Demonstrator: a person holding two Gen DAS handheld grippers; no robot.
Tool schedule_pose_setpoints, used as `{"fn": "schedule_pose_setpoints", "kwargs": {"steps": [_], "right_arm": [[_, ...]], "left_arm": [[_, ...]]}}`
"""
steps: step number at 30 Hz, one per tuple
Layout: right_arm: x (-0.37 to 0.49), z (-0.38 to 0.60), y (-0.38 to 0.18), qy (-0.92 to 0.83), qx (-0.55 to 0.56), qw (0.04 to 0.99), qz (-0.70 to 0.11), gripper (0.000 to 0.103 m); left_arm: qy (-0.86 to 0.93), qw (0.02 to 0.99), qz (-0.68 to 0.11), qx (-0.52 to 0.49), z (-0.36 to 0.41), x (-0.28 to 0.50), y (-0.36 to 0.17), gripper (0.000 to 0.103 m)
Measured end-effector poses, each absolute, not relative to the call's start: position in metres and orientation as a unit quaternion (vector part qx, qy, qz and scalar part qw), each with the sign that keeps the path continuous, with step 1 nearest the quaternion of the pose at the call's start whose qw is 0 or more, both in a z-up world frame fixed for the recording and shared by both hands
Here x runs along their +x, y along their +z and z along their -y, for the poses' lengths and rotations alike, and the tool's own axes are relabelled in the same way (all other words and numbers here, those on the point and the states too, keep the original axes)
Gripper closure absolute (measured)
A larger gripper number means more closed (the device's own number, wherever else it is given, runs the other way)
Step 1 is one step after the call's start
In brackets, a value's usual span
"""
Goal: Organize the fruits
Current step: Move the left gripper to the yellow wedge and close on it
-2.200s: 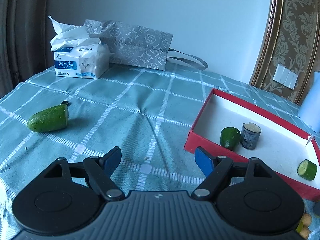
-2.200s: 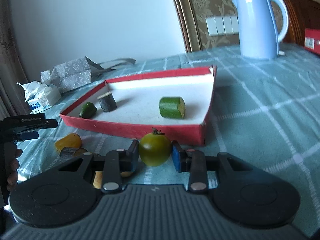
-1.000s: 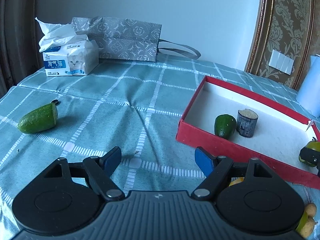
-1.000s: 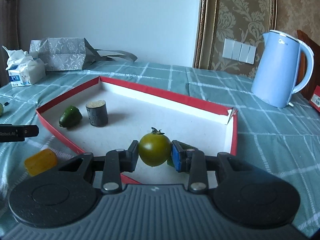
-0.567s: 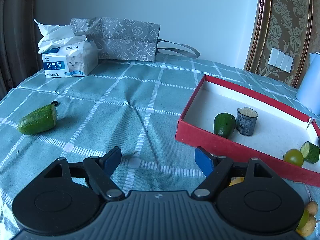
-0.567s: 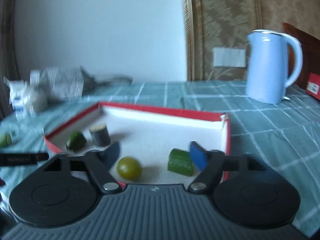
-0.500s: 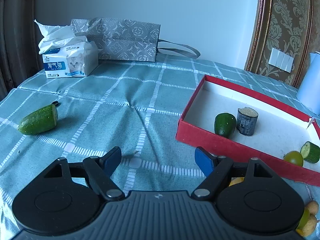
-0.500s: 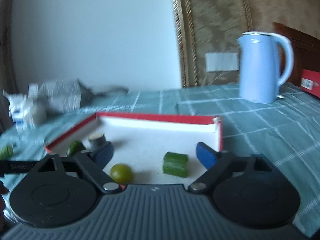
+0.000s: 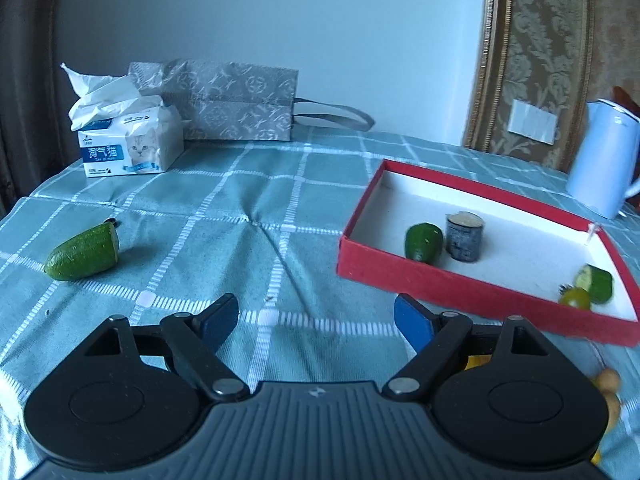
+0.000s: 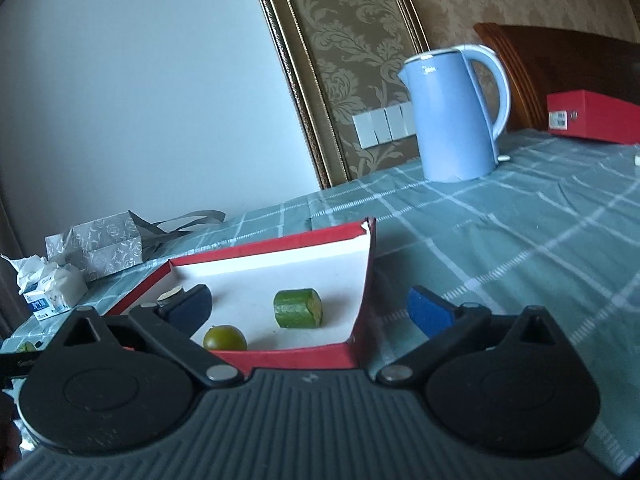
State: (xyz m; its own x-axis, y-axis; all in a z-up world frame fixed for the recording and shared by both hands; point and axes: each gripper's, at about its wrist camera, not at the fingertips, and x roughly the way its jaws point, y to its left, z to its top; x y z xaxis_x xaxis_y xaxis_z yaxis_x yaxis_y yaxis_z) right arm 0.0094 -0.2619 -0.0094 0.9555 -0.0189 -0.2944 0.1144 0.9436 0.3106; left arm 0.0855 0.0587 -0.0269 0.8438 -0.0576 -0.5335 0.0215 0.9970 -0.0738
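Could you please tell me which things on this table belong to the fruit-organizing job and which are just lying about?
Belonging to the job:
red box
green tomato
cucumber chunk
green piece by the dark cylinder
half cucumber on the cloth

Just lying about:
tissue pack
grey gift bag
blue kettle

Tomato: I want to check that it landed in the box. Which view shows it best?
Right wrist: the tomato sits close and sharp on the box floor. The left wrist shows it small at the far corner, half behind the box wall.
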Motion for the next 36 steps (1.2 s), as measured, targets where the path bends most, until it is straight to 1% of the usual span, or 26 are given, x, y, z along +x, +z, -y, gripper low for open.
{"fn": "schedule_pose_setpoints", "kwargs": {"steps": [6, 16, 23, 30, 36], "right_arm": [[0.011, 0.253, -0.011, -0.021, 0.15, 0.976, -0.158, 0.0], [0.013, 0.245, -0.011, -0.007, 0.136, 0.976, -0.17, 0.0], [0.013, 0.24, -0.01, 0.003, 0.13, 0.977, -0.17, 0.0], [0.012, 0.237, -0.009, 0.011, 0.122, 0.978, -0.17, 0.0], [0.012, 0.237, -0.009, 0.017, 0.121, 0.978, -0.17, 0.0]], "left_arm": [[-0.059, 0.959, -0.274, -0.041, -0.062, 0.076, -0.025, 0.017], [-0.081, 0.958, -0.274, 0.007, -0.038, 0.074, -0.031, 0.016], [-0.072, 0.956, -0.285, 0.005, -0.034, 0.086, -0.034, 0.015], [-0.09, 0.956, -0.279, -0.002, -0.037, 0.084, -0.031, 0.015], [-0.133, 0.954, -0.267, -0.015, -0.036, 0.076, -0.026, 0.012]]}}
